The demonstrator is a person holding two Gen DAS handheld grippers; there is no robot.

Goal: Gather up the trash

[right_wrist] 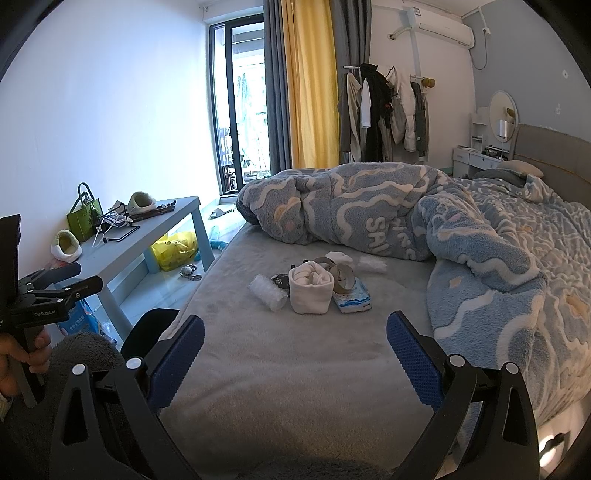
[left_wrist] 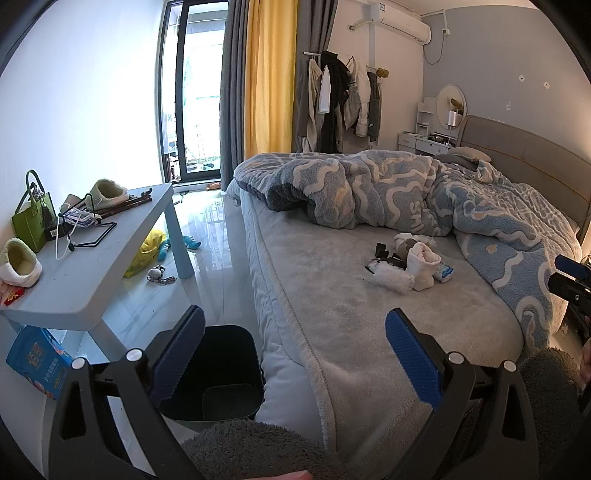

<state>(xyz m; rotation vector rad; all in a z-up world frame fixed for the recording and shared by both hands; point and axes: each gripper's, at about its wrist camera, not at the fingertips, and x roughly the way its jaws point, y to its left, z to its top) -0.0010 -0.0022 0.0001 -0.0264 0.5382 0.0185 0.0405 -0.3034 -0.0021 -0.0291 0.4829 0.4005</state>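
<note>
Left gripper [left_wrist: 295,350] gaped wide at the bottom of its view, blue pads [left_wrist: 413,354] well apart, nothing held; hovered over the near edge of the grey bed [left_wrist: 332,314] with the black bin [left_wrist: 221,373] below its left finger, on the floor beside the mattress. Right gripper [right_wrist: 295,350] likewise spread wide and empty, low in its own view above the grey sheet. Seen at far left of the right view: a hand [right_wrist: 22,354] round a black handle printed "GenRobot.AI".

Lay mid-frame on the bed, beyond the fingers: a small heap of trash [right_wrist: 317,284] — a clear crumpled wrapper [right_wrist: 267,293], a rolled white cloth [right_wrist: 310,290], cardboard tube cores [right_wrist: 341,275] touching it, a blue-and-white tissue pack [right_wrist: 352,299] with print too small to read, and a dark scrap behind. Bunched further back across the bed: a blue-and-white quilt [right_wrist: 369,210] with large white lettering, only "SA" and parts of other letters legible.

Stood at left: a pale blue table [left_wrist: 96,258] carrying a green bag [left_wrist: 31,218] and fuzzy slippers [left_wrist: 107,192]; under it at lower left, a blue package [left_wrist: 37,360] with Chinese characters; a yellow bag [left_wrist: 147,251] on the floor. Hung at the far wall, upper right: an air conditioner [left_wrist: 402,27], label unreadable.
</note>
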